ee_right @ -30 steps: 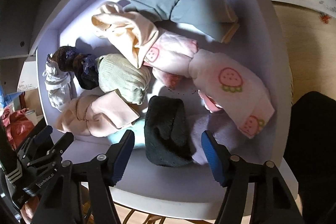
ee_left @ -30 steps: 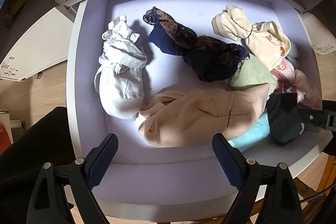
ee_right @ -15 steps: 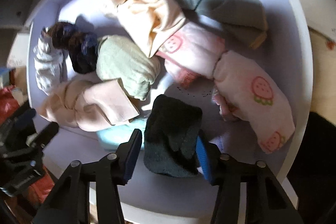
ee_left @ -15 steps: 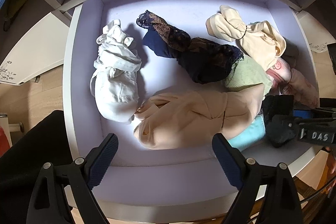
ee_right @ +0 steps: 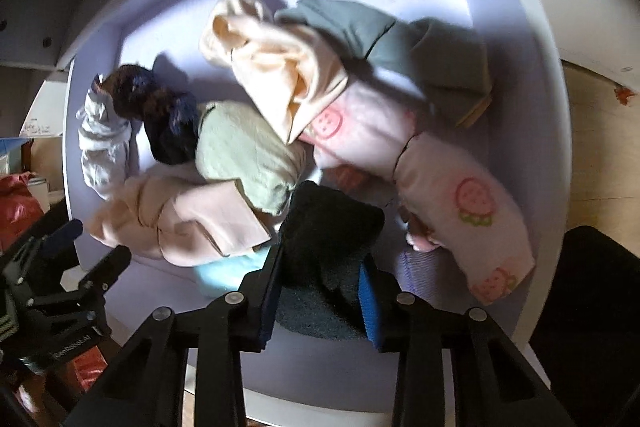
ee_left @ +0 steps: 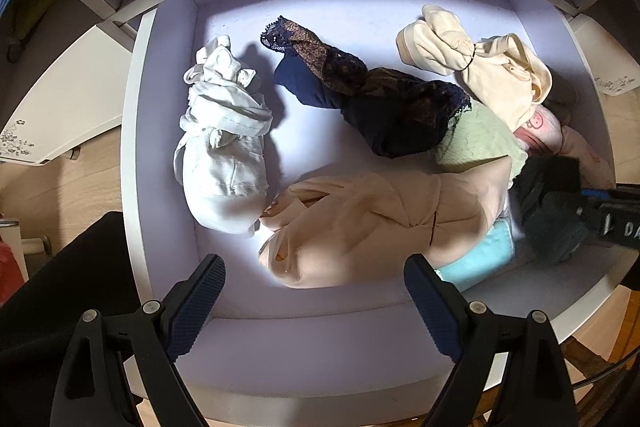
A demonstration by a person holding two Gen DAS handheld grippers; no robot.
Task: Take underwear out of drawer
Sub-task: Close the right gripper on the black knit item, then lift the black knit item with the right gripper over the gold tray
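An open white drawer [ee_left: 168, 163] holds several rolled pieces of underwear. In the left wrist view a white bundle [ee_left: 224, 155], a navy lace piece [ee_left: 384, 107], a beige roll [ee_left: 376, 227] and a cream bundle [ee_left: 480, 67] lie inside. My left gripper [ee_left: 316, 303] hangs open above the drawer's front edge, holding nothing. My right gripper [ee_right: 322, 283] is shut on the dark green underwear [ee_right: 332, 227], which lies near the drawer's front [ee_right: 320, 367]. The same dark piece [ee_left: 548, 195] and the right gripper show at the right edge of the left wrist view.
Beside the dark piece lie a pink strawberry-print roll [ee_right: 464, 203], a light green roll [ee_right: 244, 151], a grey-green piece [ee_right: 400, 39] and a pale blue piece [ee_right: 228, 271]. White cabinet panels [ee_left: 60, 107] flank the drawer. Wooden floor [ee_right: 600, 147] lies to the right.
My right gripper moved forward into the drawer and its fingers came together around the dark green underwear. The left gripper stayed open and barely shifted.
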